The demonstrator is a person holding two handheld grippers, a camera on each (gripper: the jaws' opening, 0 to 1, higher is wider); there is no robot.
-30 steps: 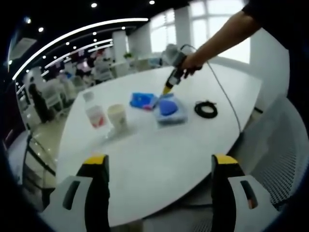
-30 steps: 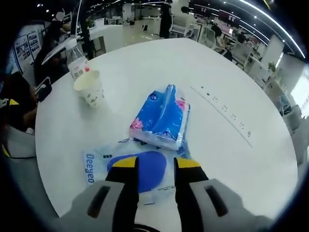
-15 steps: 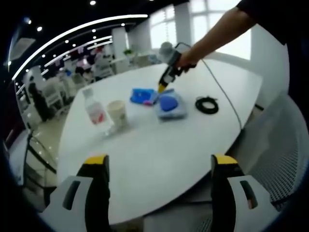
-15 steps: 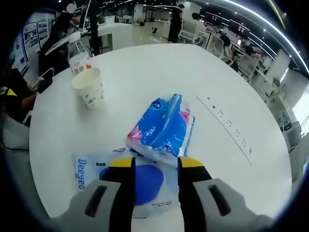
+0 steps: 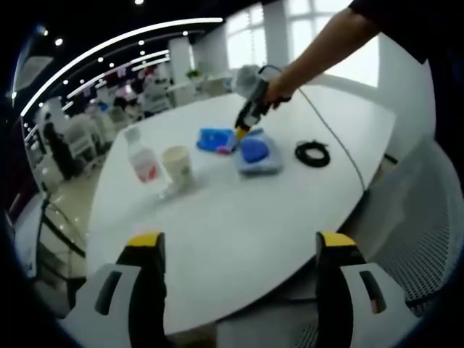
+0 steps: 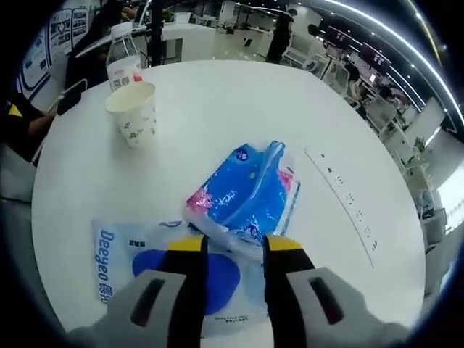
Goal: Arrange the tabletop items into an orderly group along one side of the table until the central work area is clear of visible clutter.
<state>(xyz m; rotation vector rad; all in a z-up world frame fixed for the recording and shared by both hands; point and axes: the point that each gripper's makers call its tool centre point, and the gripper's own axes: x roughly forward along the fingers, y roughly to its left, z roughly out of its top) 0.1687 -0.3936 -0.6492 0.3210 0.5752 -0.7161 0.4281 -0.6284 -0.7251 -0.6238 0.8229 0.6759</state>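
Landmark: the round white table [image 5: 239, 232], smooth and glossy, with a line of small dark marks [image 6: 346, 210] across its top in the right gripper view.
Left gripper [image 5: 232, 250]: jaws stood wide apart over the table's near edge, nothing between them, well apart from every item.
Right gripper [image 6: 233, 243]: yellow-tipped jaws stood a narrow gap apart, with no clear grip on anything, their tips just at the near edge of the tissue pack.
Wipes packet [image 6: 156, 268]: flat, crinkled clear-and-white plastic with a blue oval, lying on the table under the right jaws.
Tissue pack [image 6: 246, 192]: soft, puffy blue plastic with pink patches, overlapping the wipes packet's far edge.
Paper cup [image 6: 133, 112]: upright, pale, tapered, farther across the table.
Bottle [image 6: 123, 65]: clear plastic with a red-and-white label, just behind the cup.
Left gripper view alone: a coiled black cable [image 5: 312, 154] beside the wipes packet, and the person's hand [image 5: 279, 85] holding the right gripper over the packs.
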